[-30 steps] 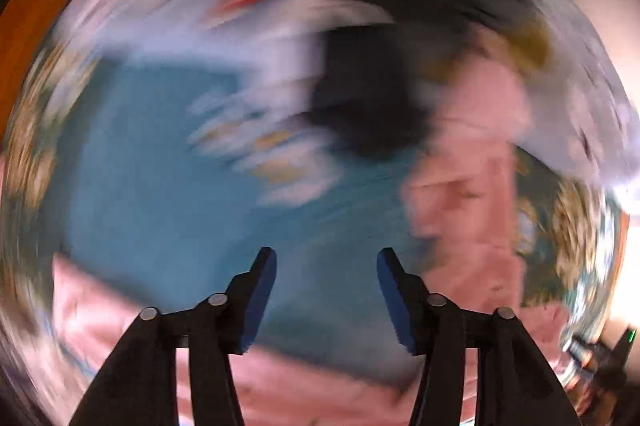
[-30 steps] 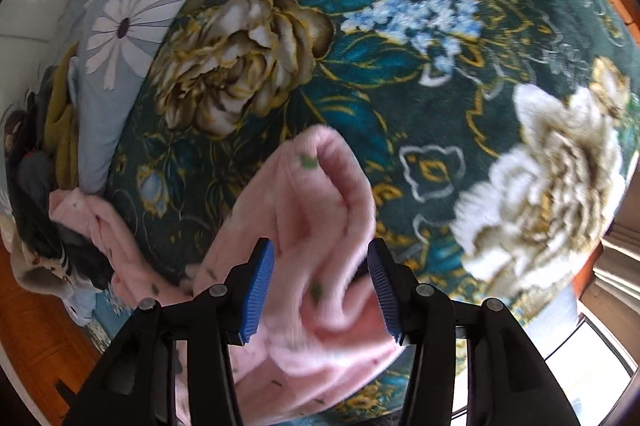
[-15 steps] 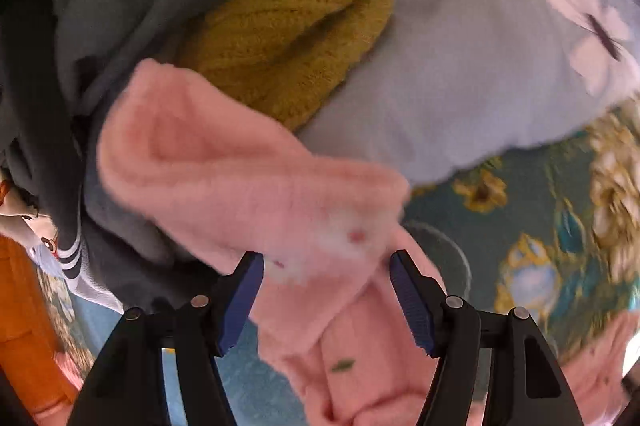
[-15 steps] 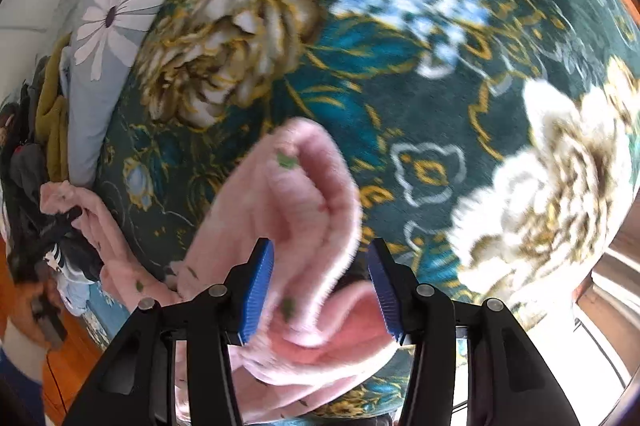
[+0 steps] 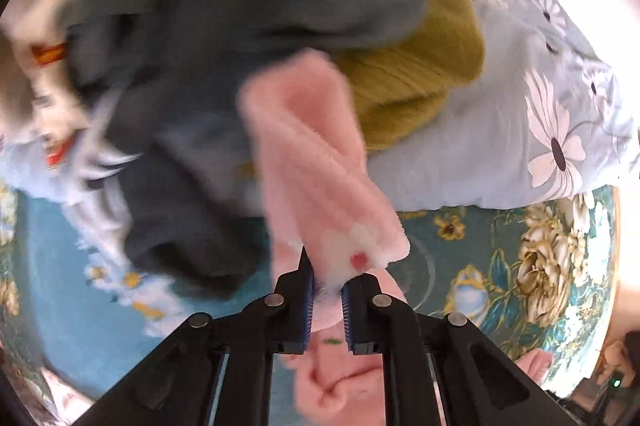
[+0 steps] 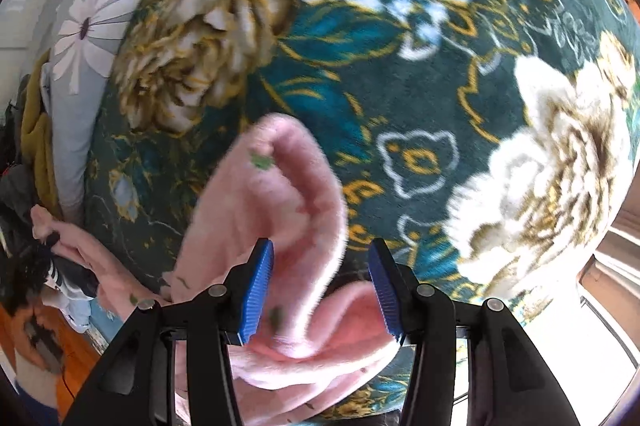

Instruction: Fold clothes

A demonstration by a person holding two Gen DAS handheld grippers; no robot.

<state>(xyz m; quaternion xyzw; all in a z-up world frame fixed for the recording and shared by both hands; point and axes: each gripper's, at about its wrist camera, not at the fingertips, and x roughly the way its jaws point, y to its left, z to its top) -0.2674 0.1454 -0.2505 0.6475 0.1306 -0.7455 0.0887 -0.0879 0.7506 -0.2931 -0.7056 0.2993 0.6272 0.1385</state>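
A pink fleece garment stretches across the bed. My left gripper is shut on one of its ends, a cuff-like edge with a small red mark, right beside a pile of other clothes. In the right wrist view, another part of the pink garment stands up in a thick fold. My right gripper is open and straddles that fold, with the jaws wide apart. The left pad touches the fleece and a dark gap shows by the right pad.
A dark grey garment and a mustard knit are piled behind the cuff, on a pale blue daisy-print duvet. A teal floral blanket covers the bed. Part of a person and orange floor show at lower left.
My left gripper swung over to the clothes pile, stood open around the pink cuff half a second ago, and has now shut on it. The right gripper keeps the same opening around the fold.
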